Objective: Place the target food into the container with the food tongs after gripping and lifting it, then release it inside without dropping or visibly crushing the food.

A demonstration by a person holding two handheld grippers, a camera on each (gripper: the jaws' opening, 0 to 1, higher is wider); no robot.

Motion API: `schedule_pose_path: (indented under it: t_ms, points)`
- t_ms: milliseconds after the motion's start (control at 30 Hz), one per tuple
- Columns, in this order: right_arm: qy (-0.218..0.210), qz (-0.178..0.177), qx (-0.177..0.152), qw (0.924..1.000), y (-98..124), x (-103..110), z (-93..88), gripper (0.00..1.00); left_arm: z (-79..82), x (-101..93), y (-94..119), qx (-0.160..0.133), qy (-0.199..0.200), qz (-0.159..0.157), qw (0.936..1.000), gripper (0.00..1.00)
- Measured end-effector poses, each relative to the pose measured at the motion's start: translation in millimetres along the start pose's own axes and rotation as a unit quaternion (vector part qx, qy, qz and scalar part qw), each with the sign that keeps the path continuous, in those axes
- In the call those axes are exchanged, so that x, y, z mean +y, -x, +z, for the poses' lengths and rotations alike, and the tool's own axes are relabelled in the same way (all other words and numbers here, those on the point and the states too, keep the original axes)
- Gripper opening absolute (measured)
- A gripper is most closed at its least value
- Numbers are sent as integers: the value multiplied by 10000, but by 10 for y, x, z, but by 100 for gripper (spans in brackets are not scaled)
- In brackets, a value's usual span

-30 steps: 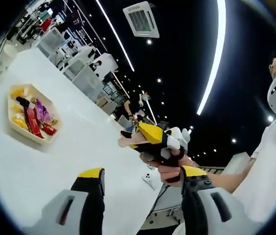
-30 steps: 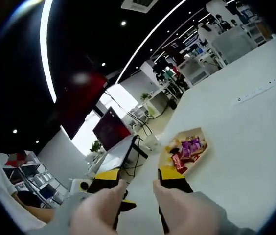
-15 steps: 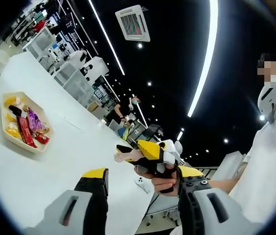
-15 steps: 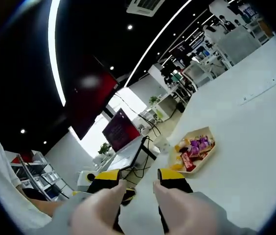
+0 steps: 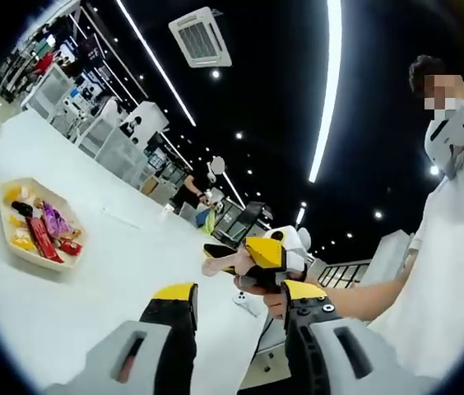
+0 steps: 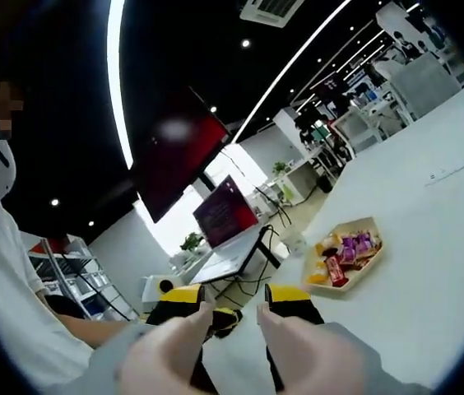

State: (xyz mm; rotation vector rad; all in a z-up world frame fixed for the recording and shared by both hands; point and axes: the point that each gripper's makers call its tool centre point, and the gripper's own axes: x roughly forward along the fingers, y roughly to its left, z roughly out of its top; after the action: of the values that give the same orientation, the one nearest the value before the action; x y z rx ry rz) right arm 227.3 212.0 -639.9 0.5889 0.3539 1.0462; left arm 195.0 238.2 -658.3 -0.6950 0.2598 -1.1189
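A person in white (image 5: 446,263) stands at a wide white table (image 5: 92,271), a handheld claw in each hand, both raised w/ cameras tilted toward the dark ceiling. On the table sits a shallow cream tray (image 5: 20,253) of wrapped snacks (image 5: 44,230), the task's food, left of the left gripper (image 5: 236,306) and well apart from it; in the right gripper view the tray sits right of and beyond the right gripper (image 6: 230,298). No tongs or separate container can be made out. Left gripper: jaws parted, nothing between them. Right gripper: yellow-tipped jaws apart, empty, w/ pale jaw covers. Judgement: approach not yet begun. Risk: w/ both claws angled up and away from the tray, a hurried descent could clip the tray rim or pinch a slick wrapper off-centre, so it slips or is crushed.
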Motion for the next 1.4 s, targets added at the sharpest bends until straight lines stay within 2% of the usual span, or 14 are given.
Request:
schedule_pose_path:
  t_ms: [300, 433, 633, 933, 1067, 1233, 1300, 1367, 1400]
  points:
    - [-45, 180, 22, 9998, 31, 67, -39, 28, 0, -8, -31, -40, 93, -40, 9999, 40]
    - [179, 390, -60, 9991, 57, 151, -34, 26, 3, -15, -51, -50, 208, -84, 9997, 40]
    - [82, 578, 25, 9983, 70, 222, -67, 26, 3, -49, -94, -97, 233, -162, 9995, 40]
    - [-18, 752, 143, 9971, 74, 304, -131, 26, -17, -126, -120, -109, 297, -327, 9990, 34]
    - [-78, 808, 254, 9964, 62, 334, -187, 25, -61, -118, -142, -64, 418, -305, 9986, 27]
    - [-207, 810, 171, 9964, 59, 281, -150, 25, -43, -128, -158, -127, 587, -350, 9976, 25]
    - [-257, 866, 154, 9958, 49, 301, -134, 25, -22, -124, -161, -179, 632, -401, 9970, 25]
    - [-340, 1056, 163, 9937, 55, 364, -119, 25, -2, -192, -154, -191, 765, -611, 9950, 24]
    - [-326, 1071, 168, 9936, 55, 369, -118, 25, 6, -209, -146, -191, 665, -609, 9957, 23]
